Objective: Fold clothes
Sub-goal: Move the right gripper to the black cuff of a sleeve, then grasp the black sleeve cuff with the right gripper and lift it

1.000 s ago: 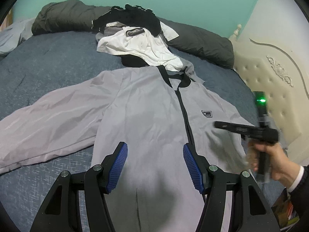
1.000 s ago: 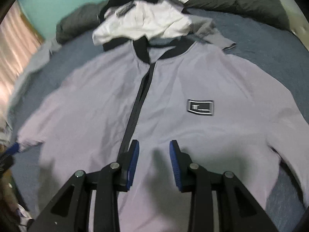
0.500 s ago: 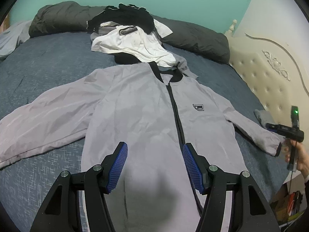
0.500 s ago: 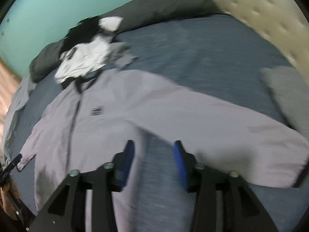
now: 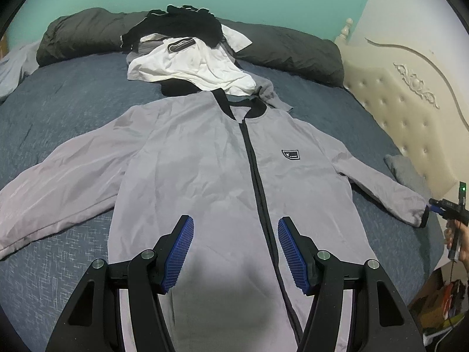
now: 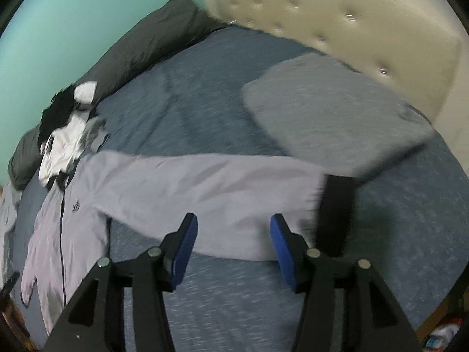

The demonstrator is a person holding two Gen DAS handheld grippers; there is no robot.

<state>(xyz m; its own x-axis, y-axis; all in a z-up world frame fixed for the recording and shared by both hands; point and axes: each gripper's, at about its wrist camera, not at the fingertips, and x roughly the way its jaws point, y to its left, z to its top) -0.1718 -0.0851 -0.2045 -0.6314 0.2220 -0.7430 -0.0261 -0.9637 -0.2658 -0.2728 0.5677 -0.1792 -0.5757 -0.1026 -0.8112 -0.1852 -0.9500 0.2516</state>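
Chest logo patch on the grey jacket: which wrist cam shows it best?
Left wrist. The chest logo patch sits sharp and near frame centre on the flat grey jacket, its dark border and white marks visible. In the right wrist view the patch is a tiny, motion-blurred speck far left.

Bare blue bedspread (image 5: pixel 73 111) lies free on both sides of the spread grey jacket (image 5: pixel 199 158). Beyond its collar a pile of clothes (image 5: pixel 187 50) and dark pillows (image 5: pixel 287 50) block the way. A grey cushion (image 6: pixel 331 108) and the padded headboard (image 6: pixel 337 14) close the side past the sleeve cuff (image 6: pixel 334 205).
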